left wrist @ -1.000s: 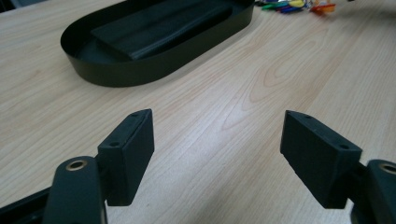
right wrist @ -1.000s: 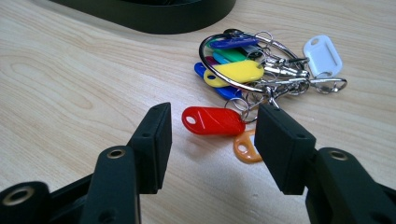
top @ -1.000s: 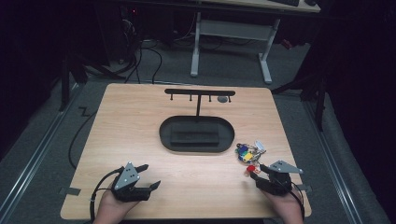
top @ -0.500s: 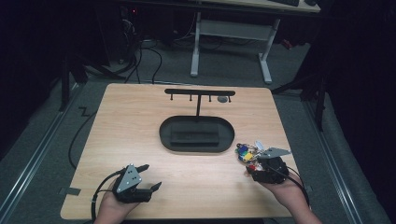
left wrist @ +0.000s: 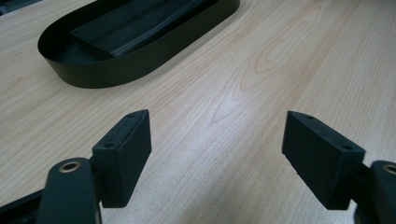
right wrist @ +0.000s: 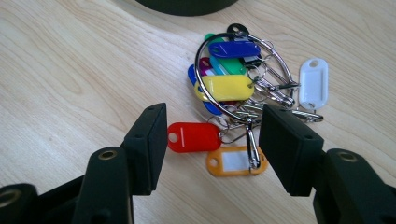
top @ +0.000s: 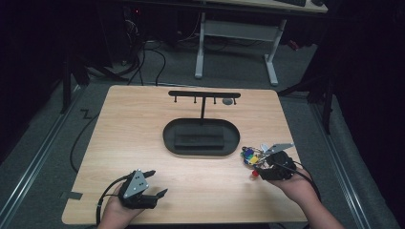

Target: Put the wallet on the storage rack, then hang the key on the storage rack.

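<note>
From the high view, the wooden counter (top: 143,143) carries a black oval tray (top: 200,138) near its middle, with a black T-shaped hook stand (top: 204,95) rising behind the tray. The bunch of key tags (top: 251,156) lies on the counter just off the tray's right end, and the right tool (top: 261,168) sits right beside it on the near side, held in the person's right hand (top: 296,183). The left tool (top: 155,183) rests low at the near left of the counter, well apart from the tags, with its cable looping off the counter edge. In the left gripper view, the left tool (left wrist: 217,154) has its jaws standing wide apart over bare wood, nothing between them; the oval tray (left wrist: 116,70) lies ahead and to the upper left, its wall the only thing in front. In the right gripper view, the right tool (right wrist: 212,149) has its jaws apart and has just been opening and closing slightly; the red tag (right wrist: 194,136) and the orange tag (right wrist: 236,161) lie between the pads without being pressed. The metal ring (right wrist: 243,79) with the yellow tag (right wrist: 226,87), blue tag (right wrist: 233,49) and a white tag (right wrist: 313,81) lies just beyond, and the tray's rim (right wrist: 187,5) closes the space behind the bunch.
</note>
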A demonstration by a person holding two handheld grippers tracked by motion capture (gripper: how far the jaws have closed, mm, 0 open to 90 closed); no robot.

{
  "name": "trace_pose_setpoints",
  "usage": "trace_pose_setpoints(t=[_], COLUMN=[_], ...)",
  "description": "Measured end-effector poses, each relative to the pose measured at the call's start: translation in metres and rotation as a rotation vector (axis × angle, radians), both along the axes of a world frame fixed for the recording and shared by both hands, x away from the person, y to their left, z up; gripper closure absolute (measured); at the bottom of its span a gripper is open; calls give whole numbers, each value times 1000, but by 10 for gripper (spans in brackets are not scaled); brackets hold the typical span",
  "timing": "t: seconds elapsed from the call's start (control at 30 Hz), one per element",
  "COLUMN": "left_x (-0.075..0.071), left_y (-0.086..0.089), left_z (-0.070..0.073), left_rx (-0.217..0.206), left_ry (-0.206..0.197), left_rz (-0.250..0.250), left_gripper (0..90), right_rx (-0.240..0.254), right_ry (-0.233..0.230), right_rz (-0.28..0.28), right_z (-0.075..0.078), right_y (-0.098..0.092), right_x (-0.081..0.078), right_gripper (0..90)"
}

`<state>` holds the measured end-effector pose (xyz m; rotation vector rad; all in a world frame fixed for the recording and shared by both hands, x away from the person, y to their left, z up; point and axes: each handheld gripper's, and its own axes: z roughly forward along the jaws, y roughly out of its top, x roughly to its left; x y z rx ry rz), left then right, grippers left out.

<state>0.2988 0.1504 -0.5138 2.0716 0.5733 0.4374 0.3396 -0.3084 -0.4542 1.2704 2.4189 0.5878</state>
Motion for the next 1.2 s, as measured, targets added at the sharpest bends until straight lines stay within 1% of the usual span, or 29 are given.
trace_pose_setpoints(t=[0.03,0.07,0.1,0.13,0.2,0.23,0.3,0.43,0.47,0.5,0.53,0.57,0.6,0.63,0.67,0.7,0.77,0.83,0.97,1.0,1.03,1.07,1.1,1.2], left_x=[-1,-1,-2,-2,-1,0,1,1,1,0,0,-1,-1,-1,-1,-2,-2,-3,-5,-5,-5,-5,-6,-6], left_y=[1,1,1,2,2,3,3,3,3,3,3,3,3,3,3,3,3,3,3,3,4,4,4,5], left_z=[1,1,2,3,3,3,1,1,1,1,1,1,1,0,0,0,0,1,2,2,1,1,0,-1], left_rx=[-5,-5,-8,-8,-22,-27,-20,-22,-22,-16,-16,-10,-9,8,8,15,9,11,13,13,16,16,13,16], left_ry=[-10,-10,-20,-23,-20,-6,1,3,3,-4,-4,-6,-8,-7,-7,-11,-7,-13,-16,-16,-15,-15,-12,-11], left_rz=[3,3,5,7,14,14,14,12,12,10,10,8,9,10,10,11,12,12,10,10,5,5,4,2], left_gripper=[246,251,251,259,258,254,248,247,247,246,245,245,245,245,245,245,245,245,246,246,246,246,246,246], right_rx=[-21,-21,-30,-28,-47,-56,-67,-96,-96,-116,-116,-134,-134,-155,-155,-171,-189,-201,-246,-246,-246,-246,-266,-277], right_ry=[10,10,21,31,36,41,51,78,78,92,92,108,108,123,123,141,156,174,203,203,221,221,224,230], right_rz=[3,3,11,19,28,41,43,61,61,70,70,79,79,89,89,104,122,130,152,152,163,163,176,180], right_z=[1,1,1,2,5,7,8,7,7,7,7,6,6,5,5,4,2,-1,-9,-9,-13,-13,-16,-17], right_y=[0,0,0,1,3,4,6,11,11,13,13,15,15,17,17,20,23,27,36,36,39,39,42,43], right_x=[2,2,4,5,7,9,11,17,17,20,20,23,23,26,26,30,35,40,48,48,52,52,54,56], right_gripper=[428,428,428,427,429,430,431,433,433,436,436,438,438,442,442,452,468,476,516,516,543,543,555,570])
